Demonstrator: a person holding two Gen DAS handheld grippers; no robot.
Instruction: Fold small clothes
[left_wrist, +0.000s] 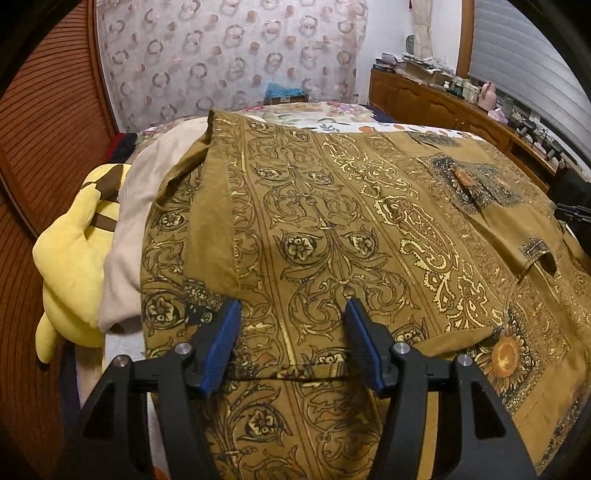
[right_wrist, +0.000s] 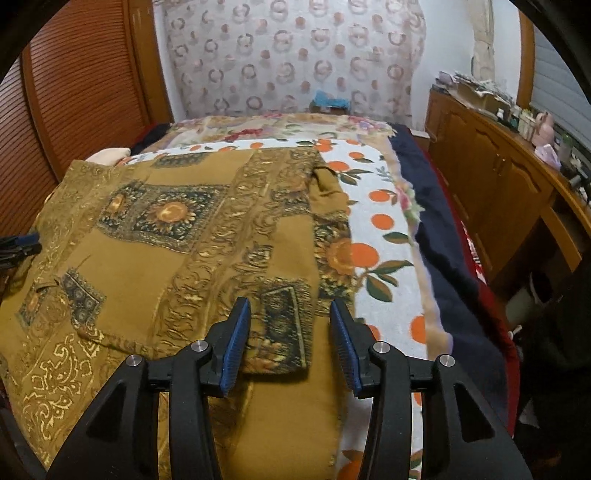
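An ochre garment printed with gold scrolls and sunflower patches lies spread on the bed, one layer folded over another. My left gripper hovers open just above its near left part, with nothing pinched between the blue pads. In the right wrist view the same garment fills the left half. My right gripper stands open over the garment's near right edge, above a dark printed patch. The other gripper's tip shows at the far left edge of that view.
A white blanket with orange fruit print lies under the garment, a navy cover beside it. A yellow plush toy and a beige cloth sit at the left. A wooden cabinet runs along the right.
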